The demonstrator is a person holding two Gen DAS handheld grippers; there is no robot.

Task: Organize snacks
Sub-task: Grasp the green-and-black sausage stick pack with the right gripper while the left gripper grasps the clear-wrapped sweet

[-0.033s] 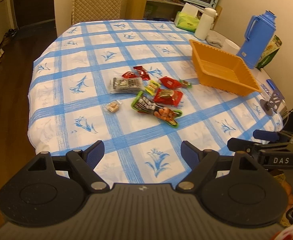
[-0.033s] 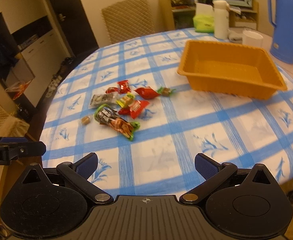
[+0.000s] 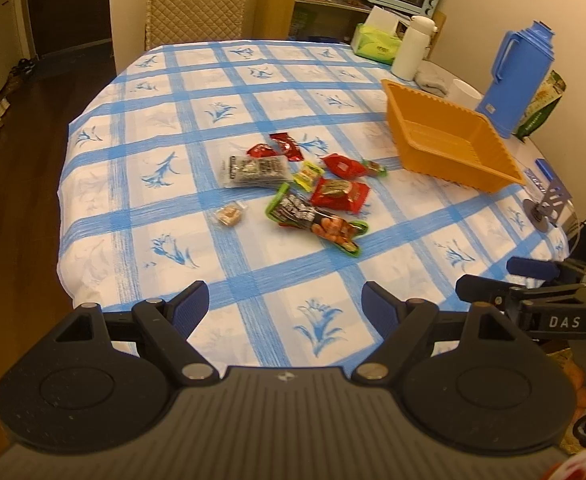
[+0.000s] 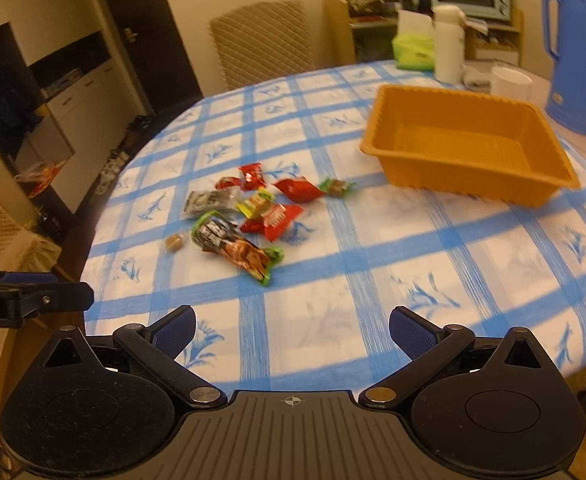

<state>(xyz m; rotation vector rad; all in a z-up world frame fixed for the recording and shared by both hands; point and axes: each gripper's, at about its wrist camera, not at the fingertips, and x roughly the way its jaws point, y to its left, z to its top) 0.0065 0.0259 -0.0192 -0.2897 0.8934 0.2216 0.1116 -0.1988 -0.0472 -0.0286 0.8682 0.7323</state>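
Note:
Several snack packets lie in a cluster mid-table: a long green-edged packet (image 3: 315, 224) (image 4: 237, 246), a red packet (image 3: 339, 194) (image 4: 273, 220), a grey packet (image 3: 255, 170) (image 4: 209, 202), a small yellow one (image 3: 308, 174) and a small brown candy (image 3: 229, 214) (image 4: 173, 242). An empty orange basket (image 3: 453, 168) (image 4: 409, 168) stands to their right. My left gripper (image 3: 285, 308) is open and empty over the near table edge. My right gripper (image 4: 293, 332) is open and empty, also at the near edge; it shows at the right in the left wrist view (image 3: 533, 280).
The table (image 3: 173, 248) has a blue-checked cloth. A blue thermos jug (image 3: 521, 80) (image 4: 577, 48), white bottle (image 3: 413, 48), white cup (image 4: 511, 82) and green tissue box (image 3: 375, 42) stand behind the basket. A chair (image 3: 197, 0) is at the far side.

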